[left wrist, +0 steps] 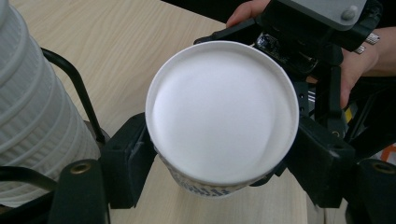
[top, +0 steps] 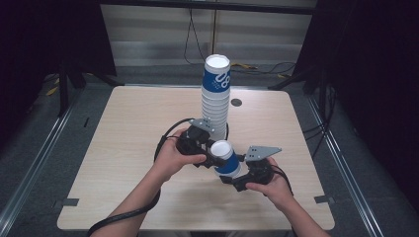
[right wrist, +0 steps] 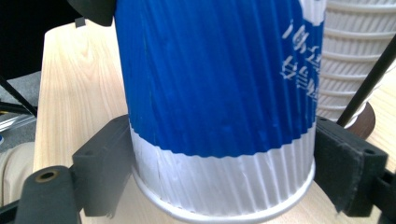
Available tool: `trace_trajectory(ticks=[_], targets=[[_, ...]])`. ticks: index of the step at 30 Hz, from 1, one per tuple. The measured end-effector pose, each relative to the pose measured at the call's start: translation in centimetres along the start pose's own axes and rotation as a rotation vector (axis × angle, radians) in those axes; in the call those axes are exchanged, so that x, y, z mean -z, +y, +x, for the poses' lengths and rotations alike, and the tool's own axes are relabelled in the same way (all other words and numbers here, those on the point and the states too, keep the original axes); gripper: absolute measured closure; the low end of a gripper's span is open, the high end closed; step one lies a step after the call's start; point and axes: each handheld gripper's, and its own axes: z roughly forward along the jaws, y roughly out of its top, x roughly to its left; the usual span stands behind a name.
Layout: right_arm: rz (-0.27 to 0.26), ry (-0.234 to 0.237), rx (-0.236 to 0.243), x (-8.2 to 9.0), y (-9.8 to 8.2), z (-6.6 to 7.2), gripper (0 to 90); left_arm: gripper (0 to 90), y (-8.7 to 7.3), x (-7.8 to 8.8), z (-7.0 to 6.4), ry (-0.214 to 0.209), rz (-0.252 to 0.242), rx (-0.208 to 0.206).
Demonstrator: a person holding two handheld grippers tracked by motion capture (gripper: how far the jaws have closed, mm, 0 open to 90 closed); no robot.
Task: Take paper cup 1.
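Two grippers meet at one blue-and-white paper cup (top: 226, 159) above the table (top: 123, 148) — left gripper (top: 210, 159) clamped on its body near the closed end, right gripper (top: 236, 177) jaws spread around its rim end, beside the cup stack (top: 215, 98).

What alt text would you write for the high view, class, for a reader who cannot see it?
Two hand-held grippers meet on a single blue-and-white paper cup above a light wooden table: the left gripper clamps it and the right gripper brackets its lower part. Just behind stands a tall stack of cups.
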Motion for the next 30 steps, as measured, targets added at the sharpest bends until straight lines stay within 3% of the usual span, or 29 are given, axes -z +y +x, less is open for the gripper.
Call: trace_trajectory(ticks=[4,9,12,17,23,25,30], targets=[[0.019,-0.010,0.013,0.2,0.0,0.1,18.1,28.1,-0.3,-0.2,-0.1,-0.006,-0.020,0.011],[0.055,-0.006,0.017,0.6,0.1,0.2,19.5,26.7,-0.3,-0.1,-0.3,-0.001,0.010,-0.022],[0.072,-0.012,0.019,0.8,0.2,0.1,19.7,20.7,-0.3,0.1,-0.3,0.025,0.024,-0.034],[0.124,-0.017,0.029,0.9,0.2,-0.3,19.6,19.9,-0.4,0.5,-0.4,0.059,0.077,-0.082],[0.175,-0.019,0.044,1.1,0.7,-0.5,19.5,19.7,-0.6,0.5,-0.5,0.079,0.116,-0.099],[0.214,-0.017,0.055,1.2,0.9,-0.6,19.5,19.7,-0.6,0.5,-0.6,0.090,0.133,-0.108],[0.269,-0.028,0.075,1.3,1.4,-0.8,19.5,19.7,-0.7,0.7,-0.7,0.098,0.139,-0.113]])
